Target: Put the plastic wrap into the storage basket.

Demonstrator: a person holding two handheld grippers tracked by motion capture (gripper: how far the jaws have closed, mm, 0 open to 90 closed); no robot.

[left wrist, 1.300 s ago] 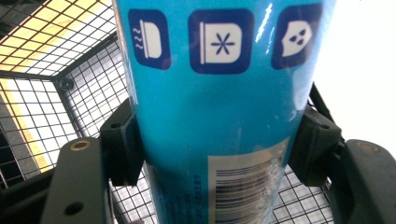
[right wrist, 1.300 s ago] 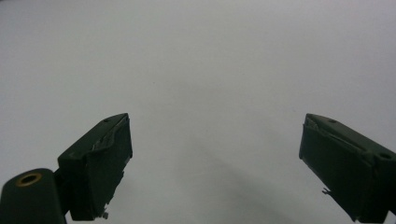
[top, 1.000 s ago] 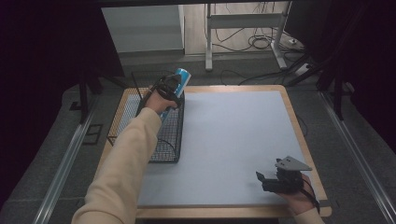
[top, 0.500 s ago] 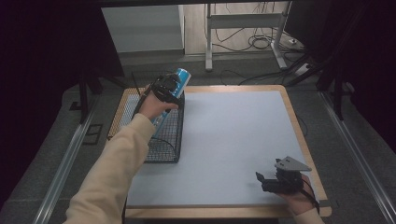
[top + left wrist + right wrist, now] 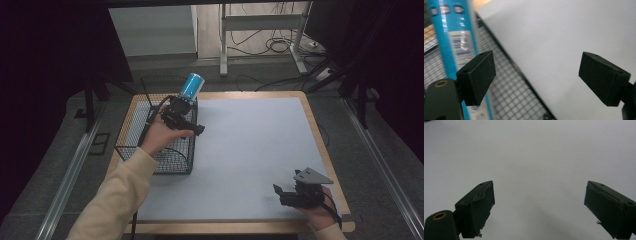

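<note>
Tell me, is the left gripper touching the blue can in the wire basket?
Apart. In the left gripper view the left gripper has its jaws wide with nothing between them, and the blue can stands off to the side behind one pad, over the wire basket.

**Left arm stretched out, right hand parked near the person**

In the high view the left arm, in a cream sleeve, reaches forward from the bottom left, its hand wrapped around the left gripper [image 5: 192, 131], which points toward the right. Its jaws have just been opening and now stand wide apart with nothing between the pads. The right hand [image 5: 317, 212] sits low at the bottom right, wrist just in frame, holding the right gripper [image 5: 279, 192] pointing left, its jaws also spread wide with nothing between them
</note>
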